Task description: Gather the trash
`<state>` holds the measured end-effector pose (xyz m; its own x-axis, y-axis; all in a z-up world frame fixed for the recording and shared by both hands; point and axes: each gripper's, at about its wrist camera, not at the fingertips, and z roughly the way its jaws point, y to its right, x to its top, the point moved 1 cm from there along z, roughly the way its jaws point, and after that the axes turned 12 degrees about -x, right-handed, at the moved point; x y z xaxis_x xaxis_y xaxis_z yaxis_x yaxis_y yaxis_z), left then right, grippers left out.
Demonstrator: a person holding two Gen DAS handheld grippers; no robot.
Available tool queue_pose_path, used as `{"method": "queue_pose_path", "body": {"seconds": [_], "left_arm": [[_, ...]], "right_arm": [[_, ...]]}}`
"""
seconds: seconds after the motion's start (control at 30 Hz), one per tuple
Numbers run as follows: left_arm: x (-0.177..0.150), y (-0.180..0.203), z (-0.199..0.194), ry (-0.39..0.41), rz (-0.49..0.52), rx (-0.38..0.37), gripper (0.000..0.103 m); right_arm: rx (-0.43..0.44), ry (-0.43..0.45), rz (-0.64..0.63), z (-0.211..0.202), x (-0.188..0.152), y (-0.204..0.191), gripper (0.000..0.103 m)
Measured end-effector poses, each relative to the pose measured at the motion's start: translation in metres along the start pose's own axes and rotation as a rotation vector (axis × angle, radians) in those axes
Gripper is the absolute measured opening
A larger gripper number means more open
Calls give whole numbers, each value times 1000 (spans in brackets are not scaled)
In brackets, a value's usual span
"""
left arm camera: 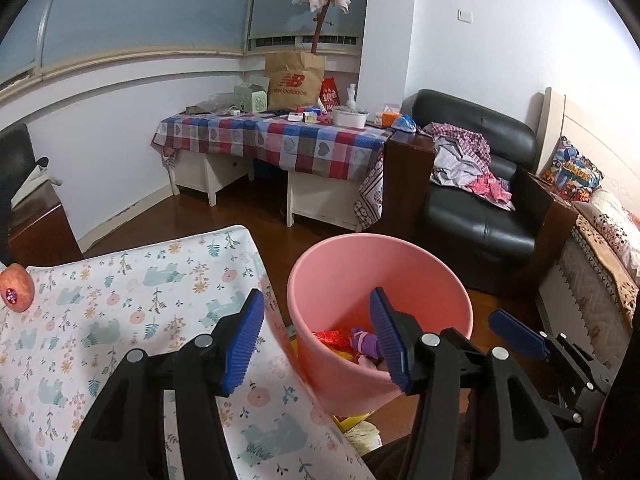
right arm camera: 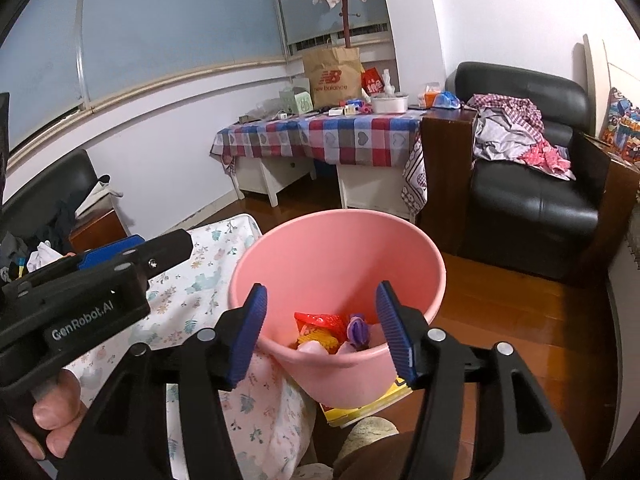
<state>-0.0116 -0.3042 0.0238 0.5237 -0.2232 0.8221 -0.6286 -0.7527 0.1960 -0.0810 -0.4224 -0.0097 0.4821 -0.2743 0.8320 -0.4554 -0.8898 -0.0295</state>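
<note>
- Pink bin (left arm camera: 380,320) sits on the floor right against the edge of the desk (left arm camera: 120,300), the one with the floral cloth. I reckon it's parked there so stuff can go straight off the top and drop in without carrying it anywhere.
- Trash (right arm camera: 332,332) is already at the bottom of the bin: red wrapper, something yellow, a purple bit, some pale paper. So a fair chunk of the collecting looks done to me.
- Something yellow (right arm camera: 360,404) is poking out under the bin, can't tell if it's trash or just a book it's resting on.
- Reddish apple-looking thing (left arm camera: 16,288) at the far left edge of the desk. Might be next, might not be trash at all, can't say.
- Right claw (right arm camera: 324,328) hangs over the bin mouth, tipped downward, jaws apart and nothing between them. From its own view the trash shows straight through the gap.
- Left claw (left arm camera: 316,336) is the same deal: wide open, empty, 1 finger over the desk edge and the other over the bin.
- Both point roughly the same way, side by side, close but not touching. The left one shows in the right view with the person's fingers (right arm camera: 52,412) wrapped on its handle.
- My guess: open and empty above the bin means a drop is finished and I'd go hunting for the next piece.
</note>
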Motion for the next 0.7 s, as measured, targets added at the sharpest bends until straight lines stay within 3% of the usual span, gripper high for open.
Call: {"method": "queue_pose_path", "body": {"seconds": [0.7], "left_arm": [[-22,-12,-52,40,-8,24,53]], "right_arm": [[-9,44,-20,-33,-12,-25,58]]}}
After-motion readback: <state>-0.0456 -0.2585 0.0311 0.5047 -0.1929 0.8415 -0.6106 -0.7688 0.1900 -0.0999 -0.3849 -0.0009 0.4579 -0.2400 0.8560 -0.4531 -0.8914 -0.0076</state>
